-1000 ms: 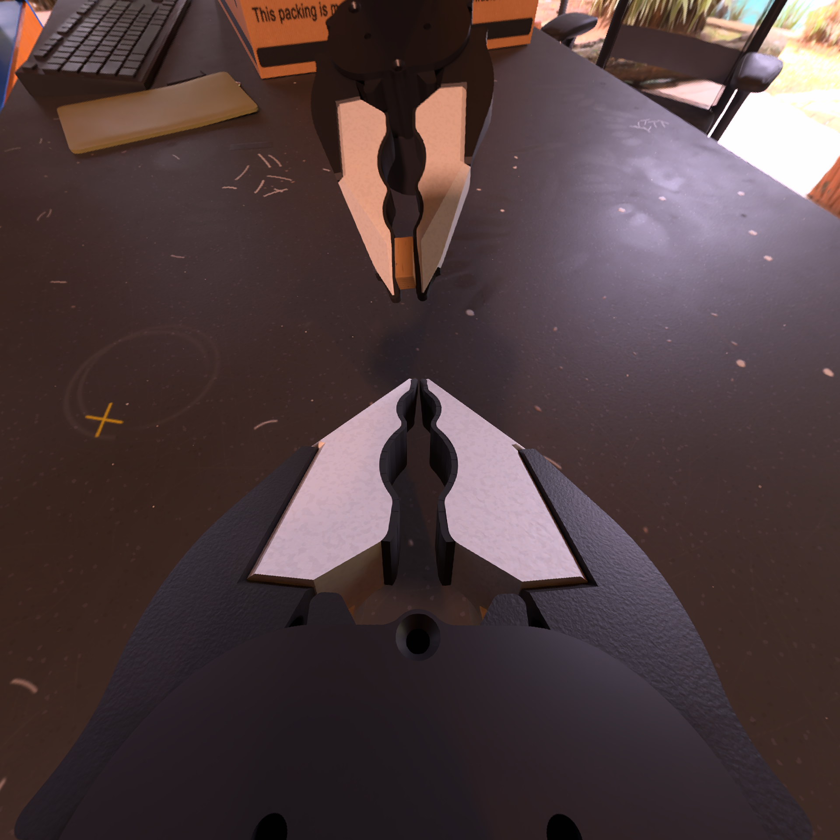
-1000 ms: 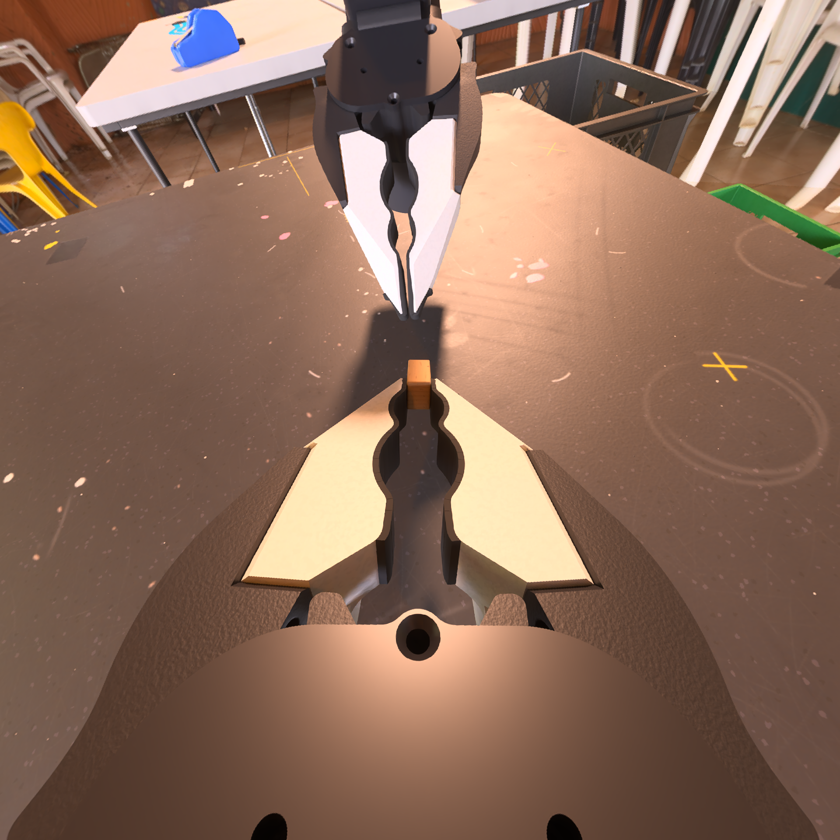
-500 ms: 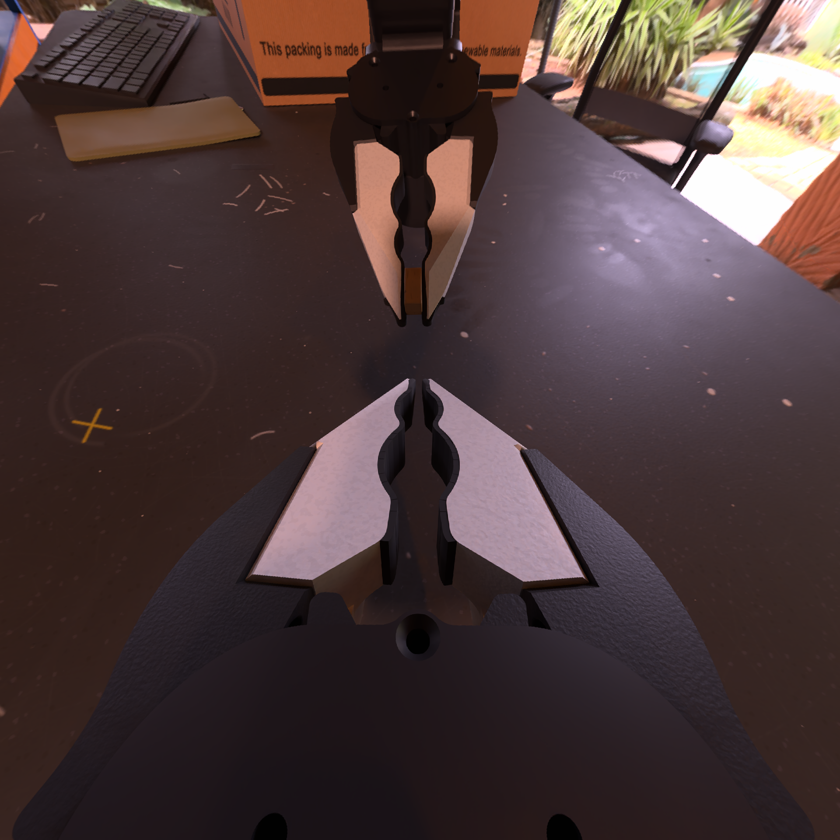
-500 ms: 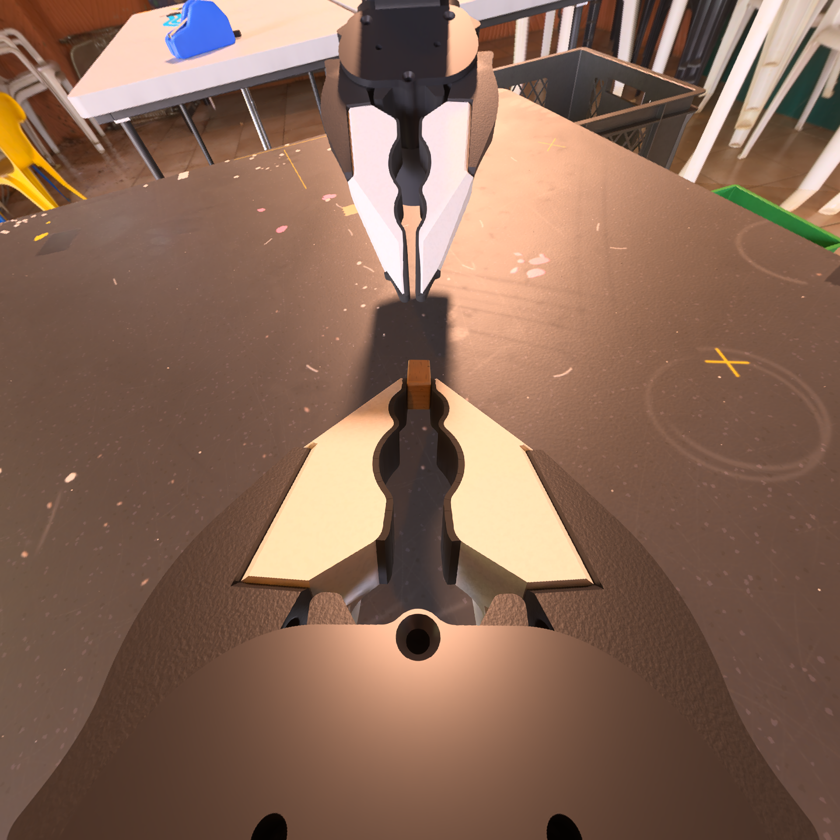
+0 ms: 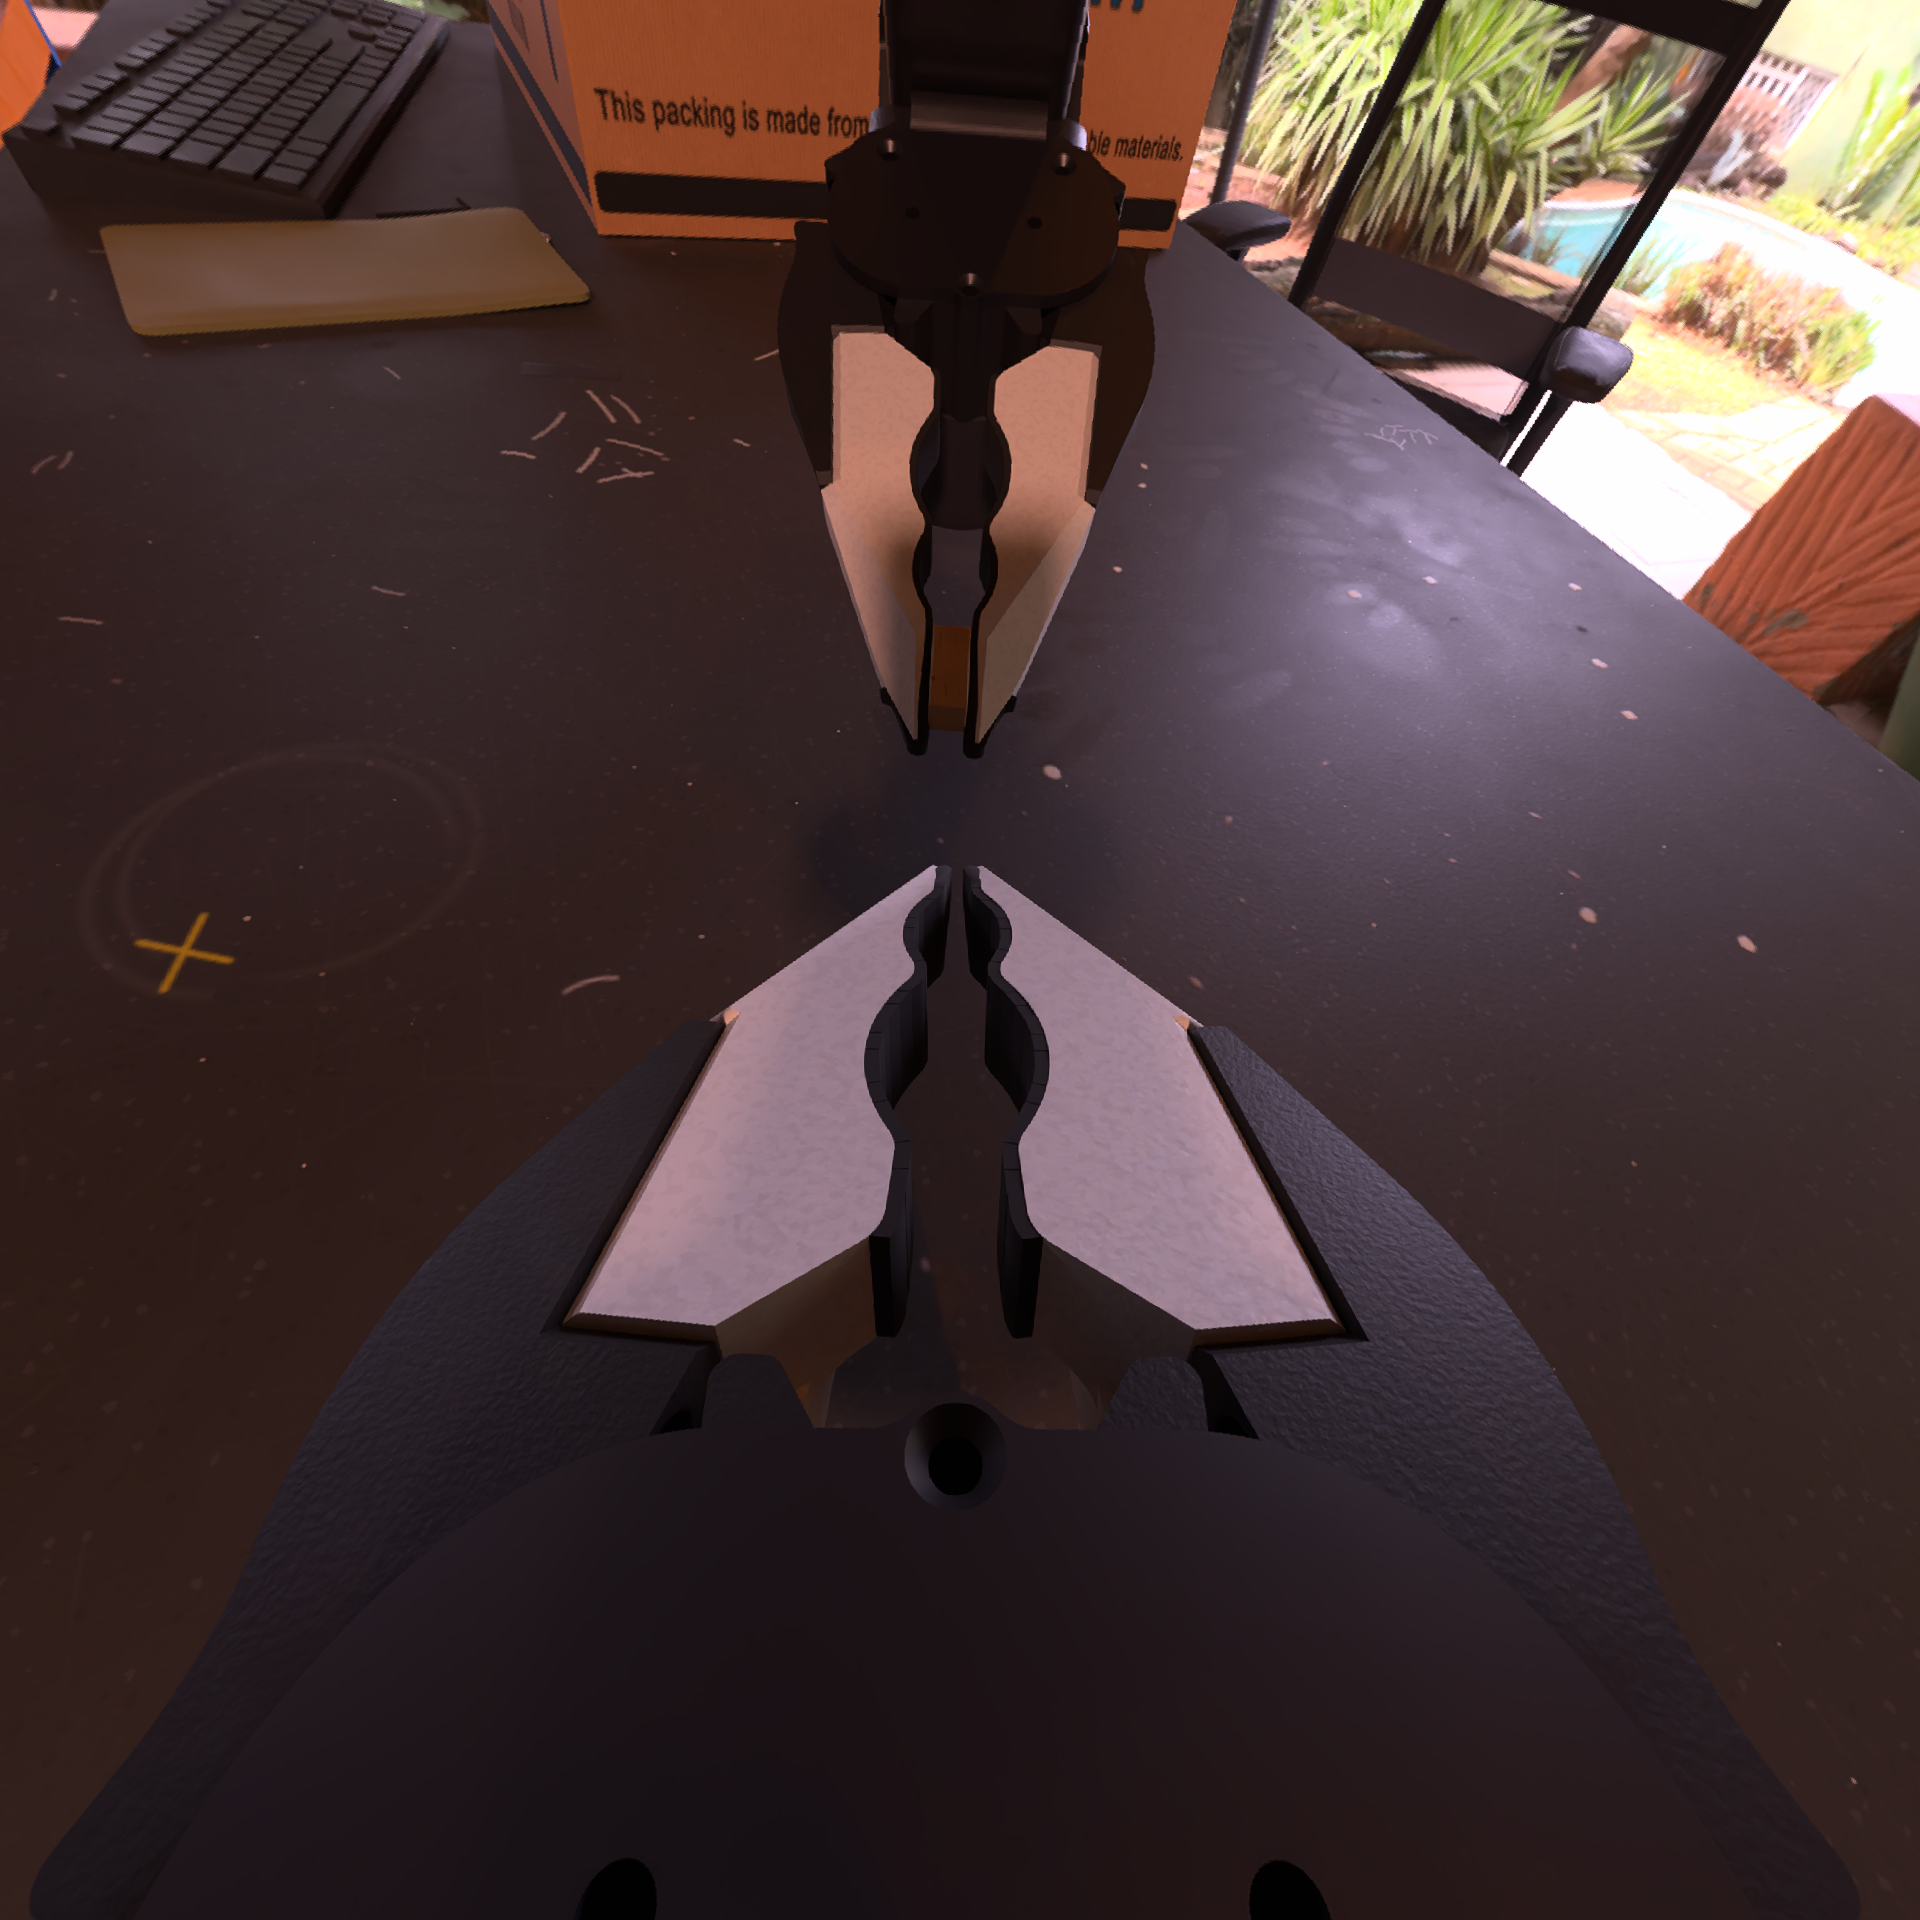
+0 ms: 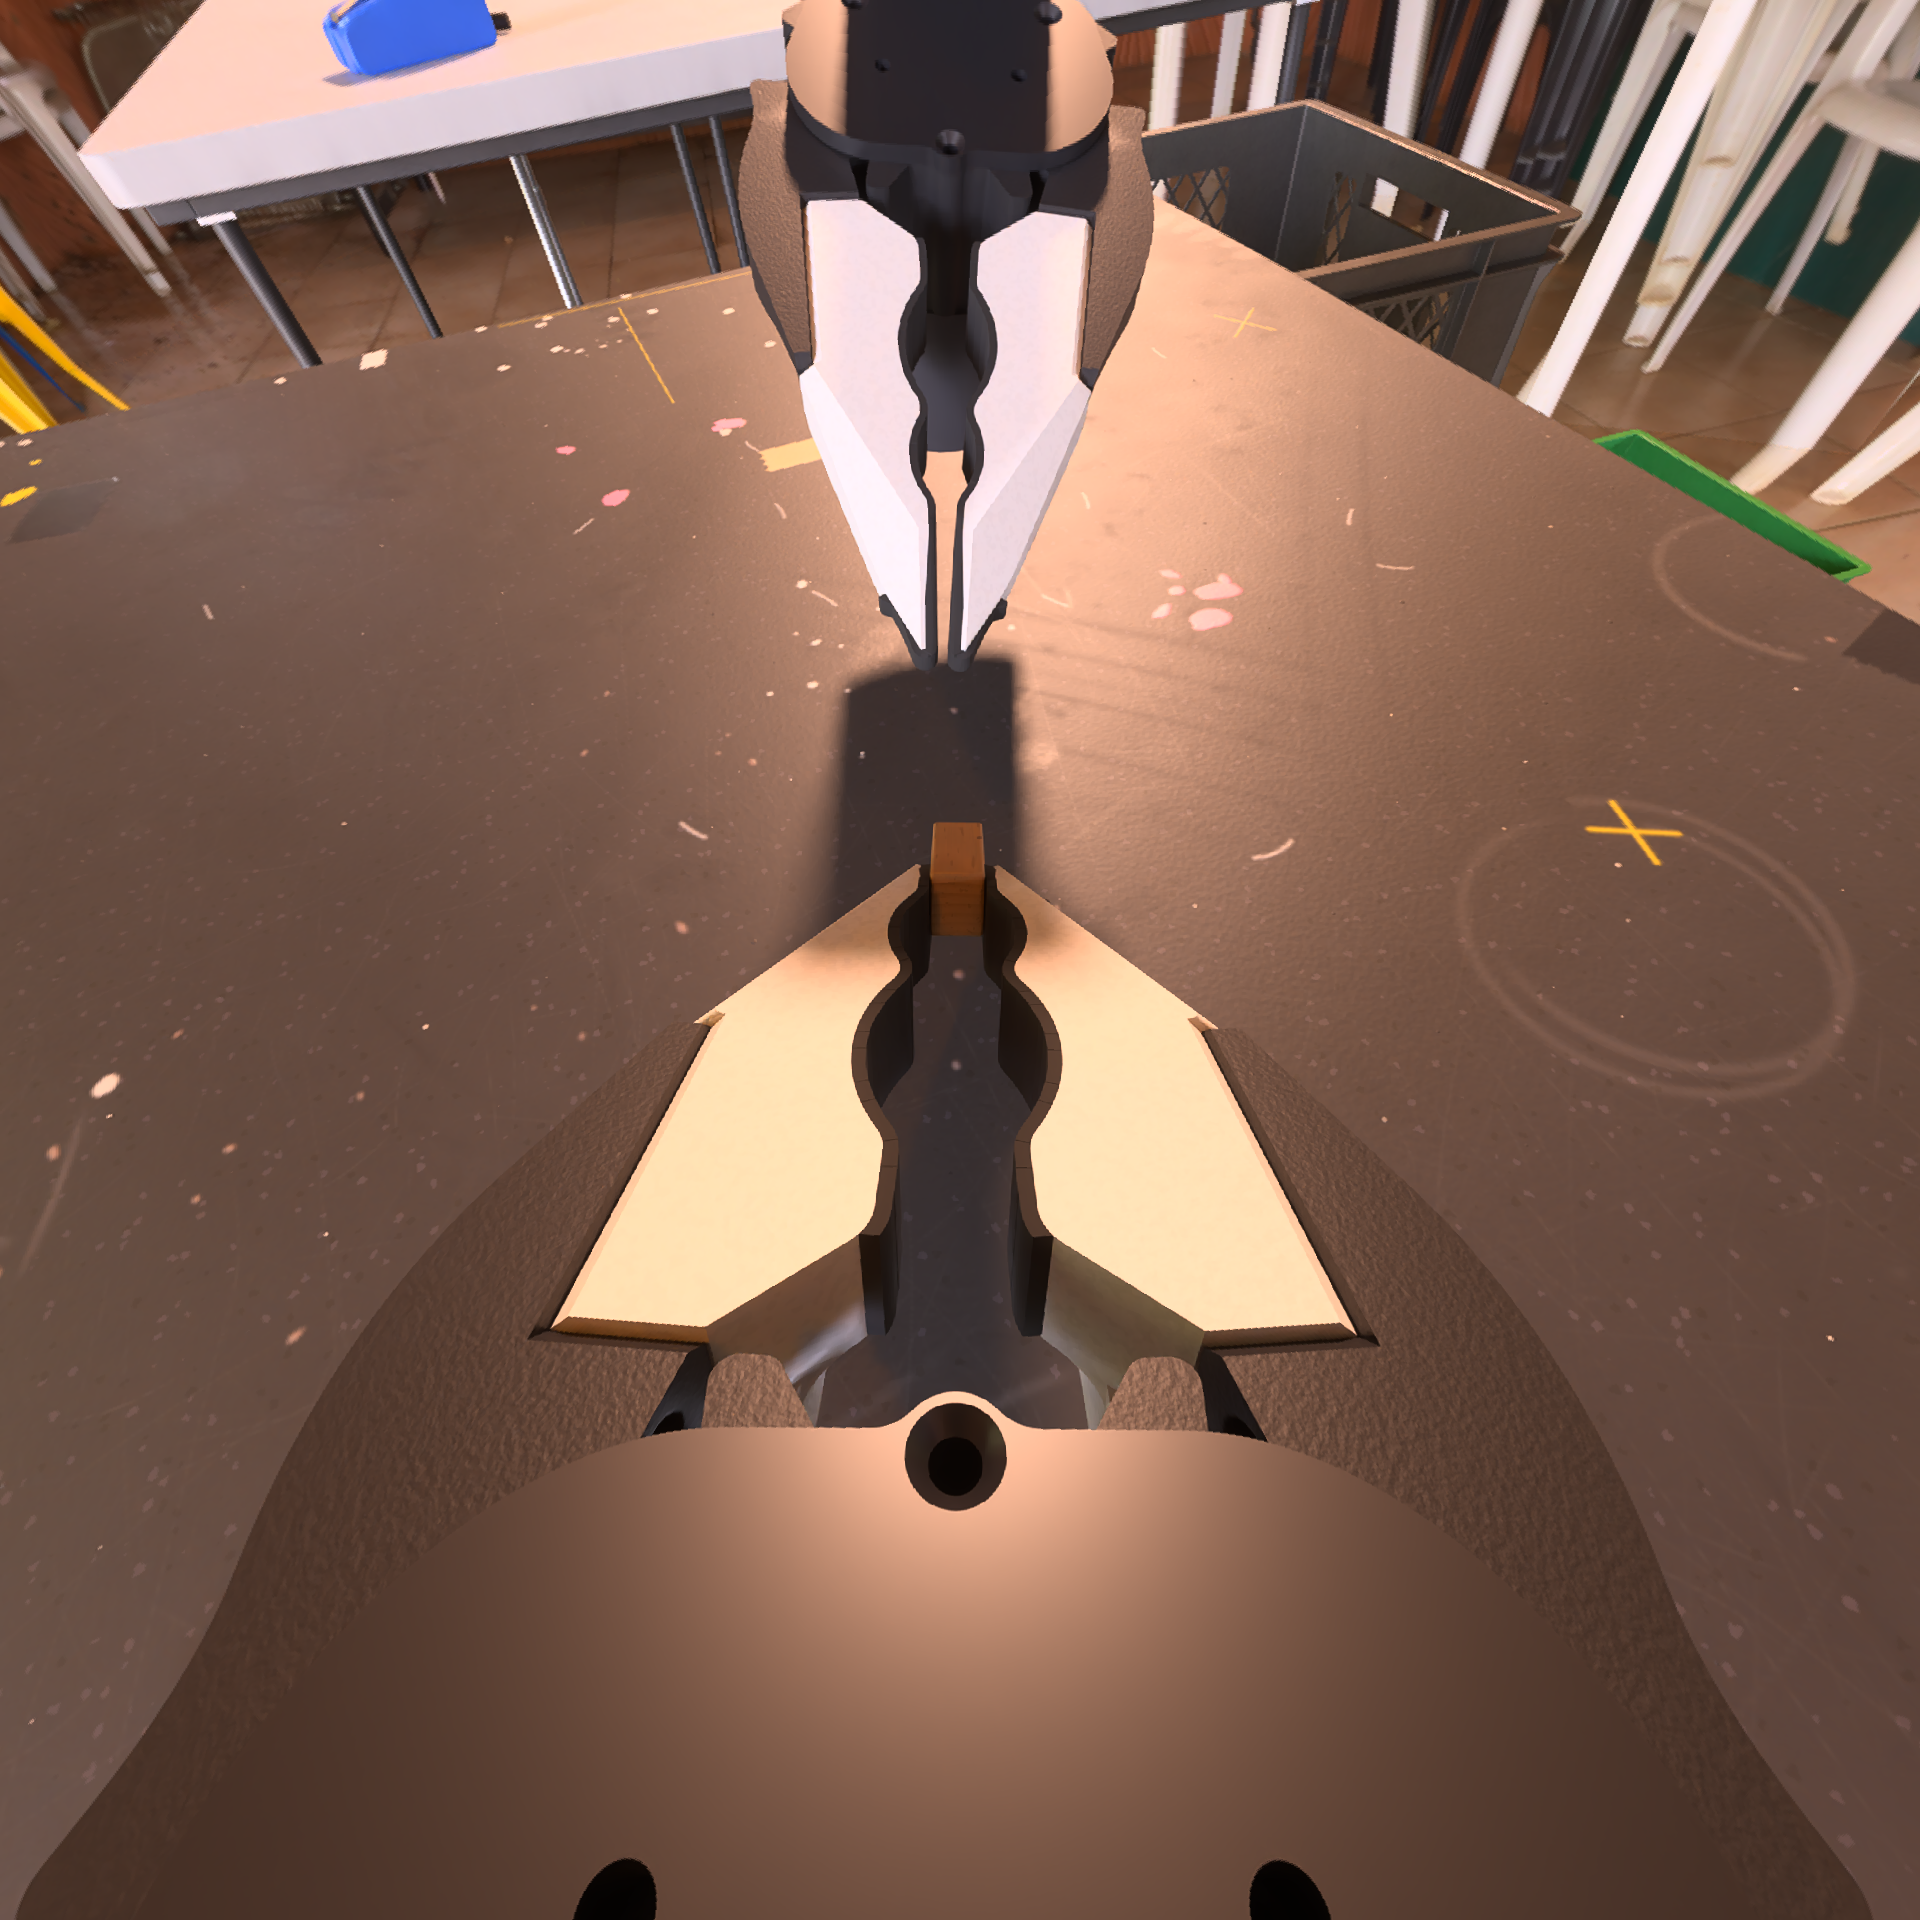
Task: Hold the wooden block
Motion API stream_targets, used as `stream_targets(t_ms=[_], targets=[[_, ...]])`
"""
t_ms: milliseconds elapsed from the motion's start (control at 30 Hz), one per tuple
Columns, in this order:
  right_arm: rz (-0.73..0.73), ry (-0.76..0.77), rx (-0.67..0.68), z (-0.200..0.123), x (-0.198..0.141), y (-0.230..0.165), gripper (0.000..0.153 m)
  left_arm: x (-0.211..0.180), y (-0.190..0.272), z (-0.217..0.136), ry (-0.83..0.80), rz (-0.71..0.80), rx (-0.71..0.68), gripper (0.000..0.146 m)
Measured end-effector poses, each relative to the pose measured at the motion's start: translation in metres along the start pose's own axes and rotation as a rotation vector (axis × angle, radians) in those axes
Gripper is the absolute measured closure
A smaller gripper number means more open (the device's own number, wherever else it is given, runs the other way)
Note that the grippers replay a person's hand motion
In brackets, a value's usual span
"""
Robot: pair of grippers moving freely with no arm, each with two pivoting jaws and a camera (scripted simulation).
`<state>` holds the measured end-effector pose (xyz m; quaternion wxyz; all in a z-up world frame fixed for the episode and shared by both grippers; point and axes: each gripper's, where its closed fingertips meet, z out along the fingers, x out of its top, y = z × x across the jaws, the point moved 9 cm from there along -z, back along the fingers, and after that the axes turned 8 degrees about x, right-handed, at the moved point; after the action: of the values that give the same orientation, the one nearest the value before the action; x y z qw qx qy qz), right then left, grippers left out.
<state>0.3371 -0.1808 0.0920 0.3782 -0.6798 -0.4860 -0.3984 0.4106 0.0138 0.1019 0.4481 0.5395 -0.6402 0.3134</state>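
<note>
A small wooden block (image 6: 956,878) sits clamped between the tips of my right gripper (image 6: 956,883), held just above the dark table (image 6: 416,831). In the left wrist view the same block (image 5: 949,675) shows between the right gripper's (image 5: 945,743) fingertips, facing me. My left gripper (image 5: 956,878) is shut and empty, its tips a short way from the right gripper's tips. In the right wrist view the left gripper (image 6: 940,660) hangs opposite, tips nearly touching, above its shadow.
An orange cardboard box (image 5: 727,114), a black keyboard (image 5: 239,94) and a tan pad (image 5: 343,270) lie at the table's far end. A chalk circle with a yellow cross (image 5: 182,951) marks the table. A grey crate (image 6: 1382,218) and green bin (image 6: 1725,509) stand beyond the edge.
The two grippers have drawn slightly apart and both views have tilted up a little. The right gripper keeps its hold on the block; the left stays shut.
</note>
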Motion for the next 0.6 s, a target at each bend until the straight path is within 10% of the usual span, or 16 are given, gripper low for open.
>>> stream_targets(t_ms=[600], targets=[[0.017, 0.008, 0.04, 0.0003, 0.0006, 0.0012, 0.144, -0.0022, 0.0009, 0.0005, -0.032, -0.009, -0.005, 0.144]])
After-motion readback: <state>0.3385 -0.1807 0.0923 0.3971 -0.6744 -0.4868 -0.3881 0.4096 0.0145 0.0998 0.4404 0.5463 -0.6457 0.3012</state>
